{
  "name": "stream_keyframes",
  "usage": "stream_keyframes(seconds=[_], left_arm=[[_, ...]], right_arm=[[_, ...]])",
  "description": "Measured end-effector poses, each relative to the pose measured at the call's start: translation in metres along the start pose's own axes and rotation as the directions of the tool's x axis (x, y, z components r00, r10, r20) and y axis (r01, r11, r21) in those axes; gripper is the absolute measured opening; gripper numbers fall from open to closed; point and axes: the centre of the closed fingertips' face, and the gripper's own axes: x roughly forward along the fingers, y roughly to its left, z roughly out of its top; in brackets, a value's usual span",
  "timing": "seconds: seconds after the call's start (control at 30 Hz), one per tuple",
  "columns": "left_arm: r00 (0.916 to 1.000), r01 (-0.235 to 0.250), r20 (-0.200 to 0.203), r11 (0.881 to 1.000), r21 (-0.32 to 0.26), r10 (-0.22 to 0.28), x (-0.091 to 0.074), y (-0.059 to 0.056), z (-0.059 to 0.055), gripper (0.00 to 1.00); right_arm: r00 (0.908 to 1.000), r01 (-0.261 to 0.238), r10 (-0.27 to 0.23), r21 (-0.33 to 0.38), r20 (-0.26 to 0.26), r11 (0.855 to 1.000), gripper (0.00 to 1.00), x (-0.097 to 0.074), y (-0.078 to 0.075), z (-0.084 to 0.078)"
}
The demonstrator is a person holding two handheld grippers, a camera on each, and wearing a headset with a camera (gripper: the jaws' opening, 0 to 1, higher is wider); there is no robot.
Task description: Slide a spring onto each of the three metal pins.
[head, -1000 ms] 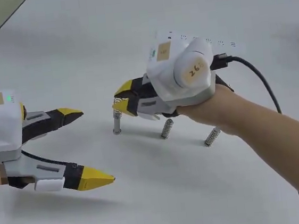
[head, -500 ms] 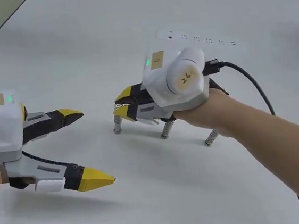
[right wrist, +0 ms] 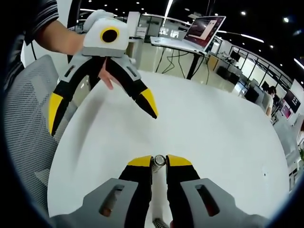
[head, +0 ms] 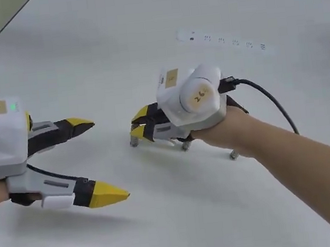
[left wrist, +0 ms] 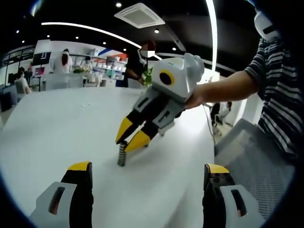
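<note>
Three short metal pins stand in a row on the white table [head: 87, 61]. My right gripper [head: 138, 125] is down at the leftmost pin [head: 134, 142], shut on the spring [right wrist: 159, 160] that sits on it; from the left gripper view that spring [left wrist: 122, 154] hangs just under the right gripper's [left wrist: 132, 137] yellow tips. The middle pin [head: 186, 146] and the right pin [head: 233, 154] each carry a spring, partly hidden by the hand. My left gripper [head: 102, 159] hovers wide open to the left, holding nothing.
A white power strip [head: 221, 38] lies at the back of the table. A black cable [head: 268, 98] trails from the right gripper toward the right. The table's front edge runs close below the left gripper. A mesh chair [right wrist: 28, 109] stands beside the table.
My right gripper has sunk toward the table over the leftmost pin, bringing the spring down with it. The left gripper has stayed put.
</note>
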Motion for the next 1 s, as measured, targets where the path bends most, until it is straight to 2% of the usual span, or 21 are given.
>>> stream_keyframes(seconds=[0.1,0.13,0.47,0.7,0.87,1.0], left_arm=[[1.0,0.0,0.002,1.0,-0.001,0.0,0.0,0.0,0.001,0.94],[1.0,0.0,0.002,1.0,-0.002,0.0,0.001,0.0,0.001,0.94],[1.0,0.002,0.004,1.0,-0.001,-0.002,0.001,0.0,0.002,0.94],[0.9999,0.004,0.011,1.0,0.001,-0.004,0.003,0.0,0.006,0.94],[0.9999,0.005,0.015,1.0,0.008,-0.005,0.004,0.001,0.009,0.94],[0.9999,0.006,0.016,1.0,0.011,-0.007,0.006,0.002,0.013,0.94]], right_arm=[[1.0,-0.004,0.004,0.007,-0.005,1.0,0.08,0.002,0.003,-0.004],[0.9999,-0.002,0.002,0.008,0.016,1.0,0.08,0.002,0.003,-0.001],[0.9999,0.008,-0.009,0.075,0.013,0.997,0.09,0.002,-0.002,-0.002],[0.9997,0.023,-0.024,0.133,0.009,0.991,0.17,-0.001,-0.003,-0.005],[0.9959,0.043,-0.06,0.224,0.067,0.974,0.2,-0.009,-0.008,0.002],[0.9943,0.054,-0.074,0.232,0.077,0.971,0.22,-0.017,-0.008,0.001]])
